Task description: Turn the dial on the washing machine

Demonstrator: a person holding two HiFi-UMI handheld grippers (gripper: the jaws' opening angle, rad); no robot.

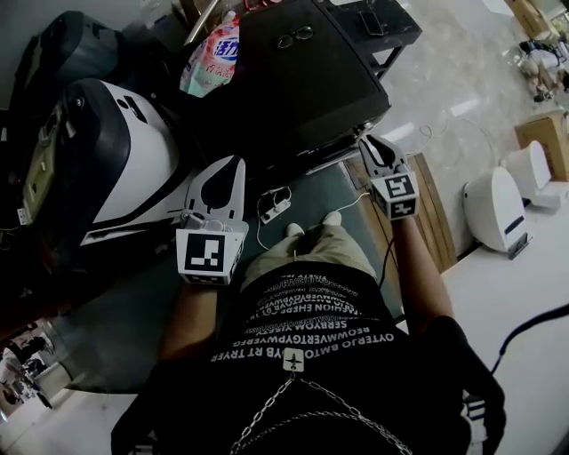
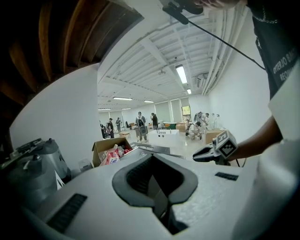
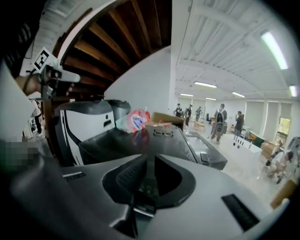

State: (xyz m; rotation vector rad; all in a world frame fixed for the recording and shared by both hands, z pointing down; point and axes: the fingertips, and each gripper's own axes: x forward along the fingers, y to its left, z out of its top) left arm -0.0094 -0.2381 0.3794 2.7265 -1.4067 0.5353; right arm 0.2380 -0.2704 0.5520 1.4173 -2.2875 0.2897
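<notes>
- Washing machine (image 1: pixel 293 98): stands dark and flat-topped straight ahead of the person, in the upper middle of the head view; shows no dial that can be made out in any view.
- White-and-black appliance (image 1: pixel 133 160): lies tilted just left of the washing machine.
- Left gripper (image 1: pixel 233 164): hangs beside the appliance, pointed into open air; holds its jaws pressed together with nothing between them.
- Right gripper (image 1: pixel 369 144): reaches to the washing machine's front right corner, tips at the front edge; holds its jaws drawn nearly together, only a thin slit between them; leaves unclear whether the dark part low in that slit is pinched.
- Pink-and-white pouch (image 1: pixel 213 58): leans at the washing machine's far left corner.
- Power strip (image 1: pixel 276 209): lies on the floor (image 1: pixel 133 311) just beside the person's shoes (image 1: pixel 313 224), between the two grippers.
- Glasses (image 1: pixel 295 37): rest on the washing machine's top, toward its far side.
- Phone (image 1: pixel 372 22): lies flat near the far right corner of that top.
</notes>
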